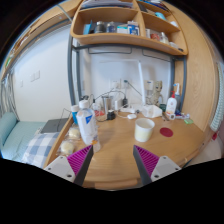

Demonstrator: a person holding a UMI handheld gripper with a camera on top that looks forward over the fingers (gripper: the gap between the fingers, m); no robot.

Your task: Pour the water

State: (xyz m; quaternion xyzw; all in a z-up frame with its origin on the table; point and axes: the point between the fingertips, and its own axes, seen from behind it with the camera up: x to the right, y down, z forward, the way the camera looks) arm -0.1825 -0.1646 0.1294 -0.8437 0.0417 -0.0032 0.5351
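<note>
A white cup [144, 129] is seen standing upright on the wooden table [118, 155], just ahead of the hand-held gripper [105, 166] and slightly toward its right finger; what it contains cannot be told. Ahead of the left finger, a clear bottle with a blue label [87, 124] is seen upright, its contents not readable. A metal kettle [110, 101] is placed farther beyond, near the wall. A white and red bottle [172, 105] is set far to the right. The fingers are spread apart, with nothing held between the magenta pads [146, 160].
</note>
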